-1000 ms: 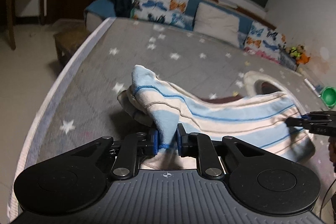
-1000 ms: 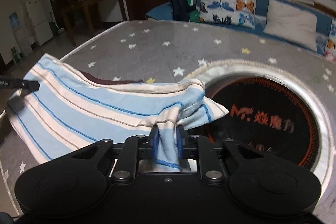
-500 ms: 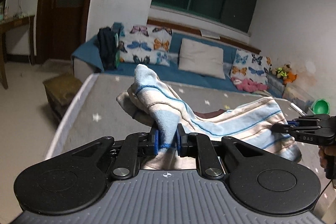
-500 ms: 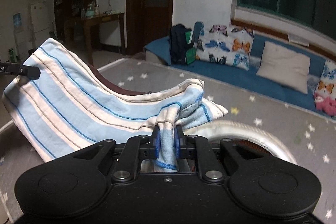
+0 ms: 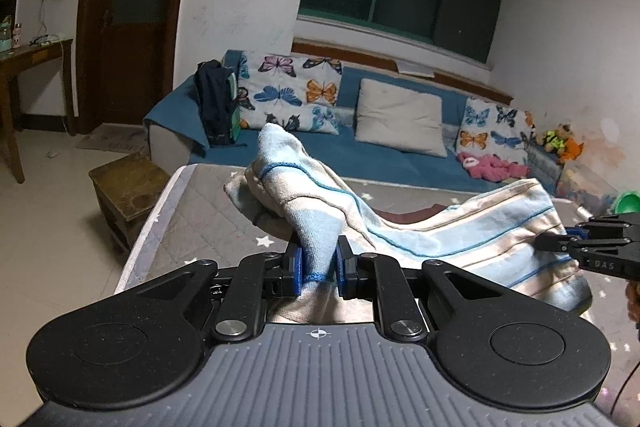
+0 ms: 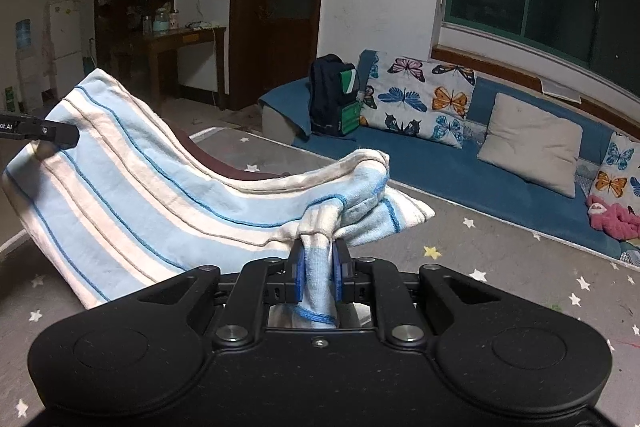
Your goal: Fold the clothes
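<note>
Fingers on both grippers are clamped down on cloth right now. Left gripper (image 5: 318, 269) has a bunched corner of the striped garment (image 5: 460, 233) squeezed between its blue pads, and the right gripper (image 6: 319, 273) is doing the same with the opposite corner, a little tail of hem poking out below the pads.

So the garment is basically hanging between the two hands like a hammock. Its long axis runs straight from one gripper to the other, stripes going the same way, and the middle sags down toward the bed (image 6: 500, 267) with the grey star-print cover. Can't really tell if the lowest bit touches the cover or just hovers over it. Something dark maroon (image 6: 224, 169) sits under or behind the sag, too hidden to say what it is.

Neither hand is nearer, each owns one end. What the fold turns on, I'd guess, is that both held corners sit on the near edge and the loose cloth drops away forward and down toward the bed, so any laying down or doubling over has to go that way, with both ends kept level or the stripes go crooked.

Further back: a blue sofa (image 5: 384, 157) with butterfly cushions (image 5: 296, 95) and a dark backpack (image 6: 334, 95), then the window.
</note>
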Tool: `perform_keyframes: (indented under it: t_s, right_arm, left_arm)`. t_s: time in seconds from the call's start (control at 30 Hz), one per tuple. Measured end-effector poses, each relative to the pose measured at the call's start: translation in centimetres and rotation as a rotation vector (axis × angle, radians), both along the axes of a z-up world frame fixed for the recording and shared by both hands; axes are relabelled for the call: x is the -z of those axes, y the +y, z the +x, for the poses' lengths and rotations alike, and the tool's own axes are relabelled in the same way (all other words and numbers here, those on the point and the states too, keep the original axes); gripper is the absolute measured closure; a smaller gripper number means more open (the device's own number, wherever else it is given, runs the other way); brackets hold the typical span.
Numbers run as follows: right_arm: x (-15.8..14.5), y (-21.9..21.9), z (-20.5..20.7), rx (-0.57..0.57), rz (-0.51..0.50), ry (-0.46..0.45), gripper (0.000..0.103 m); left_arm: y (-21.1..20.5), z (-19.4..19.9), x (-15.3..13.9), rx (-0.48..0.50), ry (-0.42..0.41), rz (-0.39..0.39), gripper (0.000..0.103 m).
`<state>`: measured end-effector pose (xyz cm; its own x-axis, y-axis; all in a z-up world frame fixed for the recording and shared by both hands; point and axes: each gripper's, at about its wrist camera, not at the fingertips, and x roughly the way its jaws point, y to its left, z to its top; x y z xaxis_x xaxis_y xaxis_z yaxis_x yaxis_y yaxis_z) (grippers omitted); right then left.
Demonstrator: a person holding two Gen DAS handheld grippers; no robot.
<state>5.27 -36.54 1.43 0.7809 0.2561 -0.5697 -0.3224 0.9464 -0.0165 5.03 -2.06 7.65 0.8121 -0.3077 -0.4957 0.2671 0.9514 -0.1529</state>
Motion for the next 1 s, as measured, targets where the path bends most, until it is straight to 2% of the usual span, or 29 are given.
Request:
perform_keyframes:
  t_s: [0.43, 0.67, 0.8, 1.0]
  right_arm:
    - [2.3, 0.9, 4.0, 0.023, -0.026, 0.06, 0.088]
    - [4.6, 0.7, 4.6, 0.057, -0.052, 0.118, 0.082]
    - [4.8, 0.6, 4.3, 0.074, -0.06, 0.13, 0.076]
    - [4.8, 0.2, 3.7, 0.099, -0.076, 0.127, 0.063]
  left_arm:
    - [1.7, 5.1, 5.6, -0.054, 0.145, 0.022, 0.086]
    - [2.7, 6.4, 8.6, -0.088, 0.214, 0.05, 0.082]
    - [3.2, 6.5, 9.0, -0.108, 0.222, 0.059, 0.079]
    - [3.2, 5.2, 8.4, -0.121, 0.185, 0.101, 0.074]
